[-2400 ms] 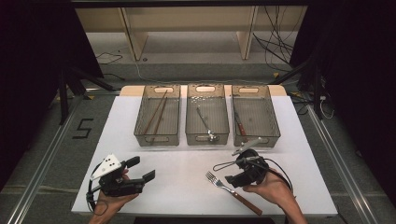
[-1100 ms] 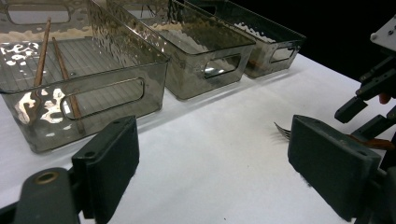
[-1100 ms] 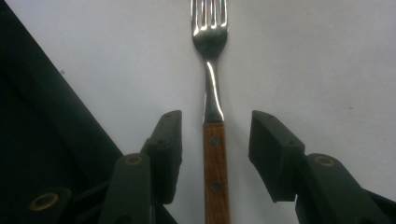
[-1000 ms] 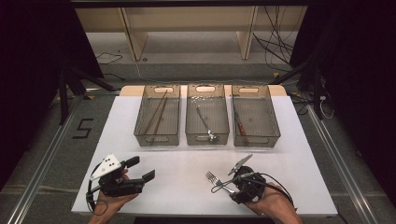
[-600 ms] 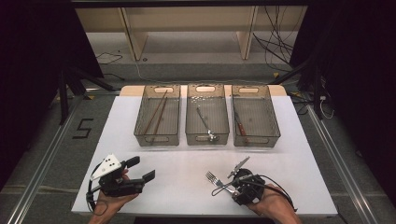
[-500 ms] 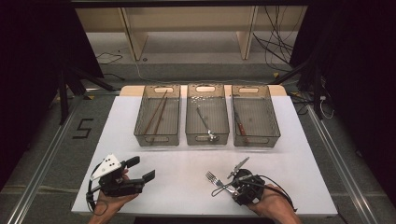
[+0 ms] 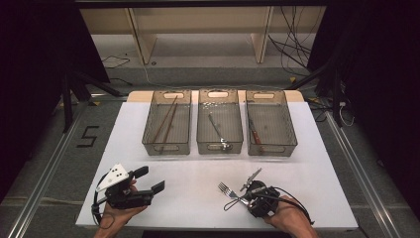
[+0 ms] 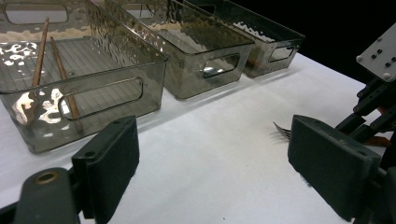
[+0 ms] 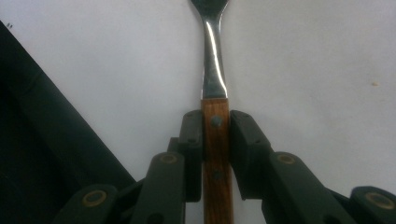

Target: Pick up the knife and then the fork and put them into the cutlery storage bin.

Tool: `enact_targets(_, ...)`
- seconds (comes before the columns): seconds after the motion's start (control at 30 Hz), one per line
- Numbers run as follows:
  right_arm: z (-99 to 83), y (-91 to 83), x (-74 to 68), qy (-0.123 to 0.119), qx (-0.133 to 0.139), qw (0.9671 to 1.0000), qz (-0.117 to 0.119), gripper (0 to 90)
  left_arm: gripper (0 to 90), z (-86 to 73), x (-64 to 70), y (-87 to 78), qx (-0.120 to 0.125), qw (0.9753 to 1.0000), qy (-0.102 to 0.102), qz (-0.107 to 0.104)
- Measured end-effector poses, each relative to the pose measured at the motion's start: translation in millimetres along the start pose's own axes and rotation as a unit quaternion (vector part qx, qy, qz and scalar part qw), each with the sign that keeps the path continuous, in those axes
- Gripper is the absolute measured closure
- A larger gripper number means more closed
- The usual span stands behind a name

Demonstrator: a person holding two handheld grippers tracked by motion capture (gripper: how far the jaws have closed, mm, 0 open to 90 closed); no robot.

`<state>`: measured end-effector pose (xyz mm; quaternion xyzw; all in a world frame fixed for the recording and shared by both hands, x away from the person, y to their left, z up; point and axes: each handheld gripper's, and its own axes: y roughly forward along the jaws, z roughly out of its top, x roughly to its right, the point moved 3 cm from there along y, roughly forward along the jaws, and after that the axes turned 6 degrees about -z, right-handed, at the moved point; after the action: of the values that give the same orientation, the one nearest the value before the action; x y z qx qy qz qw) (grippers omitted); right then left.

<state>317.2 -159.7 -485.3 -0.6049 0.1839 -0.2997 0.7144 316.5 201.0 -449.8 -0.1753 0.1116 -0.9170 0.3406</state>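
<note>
Right gripper view: jaws clamp fork's (image 9: 216, 140) wooden handle.

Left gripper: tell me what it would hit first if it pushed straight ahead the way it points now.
Probably the fork, or the right gripper holding it. The left gripper, jaws open, points across the white table toward them, with bare surface between. The bins sit off to its left. Depth is uncertain.

1. High view: fixed overhead at the near edge, facing forward-down, far, covers the whole surface (image 7: 198, 168).
2. Left gripper view: low, near, faces the bins (image 8: 196, 51); shares them with high view.
3. Right gripper view: very close, straight down at the fork (image 9: 215, 116); shared with both other views.
</note>
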Motion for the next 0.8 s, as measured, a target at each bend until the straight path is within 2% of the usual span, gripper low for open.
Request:
enact_targets(0.23,-0.2,-1.5,-1.1,-0.005,0.007,1.0,0.001,77.3,16.1,-0.1,0.1,0.4,-0.001,1.0,0.0,-0.001)
enact_targets(0.37,-0.2,-7.2,1.1,-0.006,0.019,0.9998,-0.003,77.5,16.1,-0.1,-0.1,0.2,0.0,1.0,-0.001,0.0)
enact_targets(0.8,0.8,-21.1,14.3,0.013,0.062,0.998,-0.001,77.5,16.1,-0.3,-0.4,-0.2,0.0,1.0,-0.002,0.003)
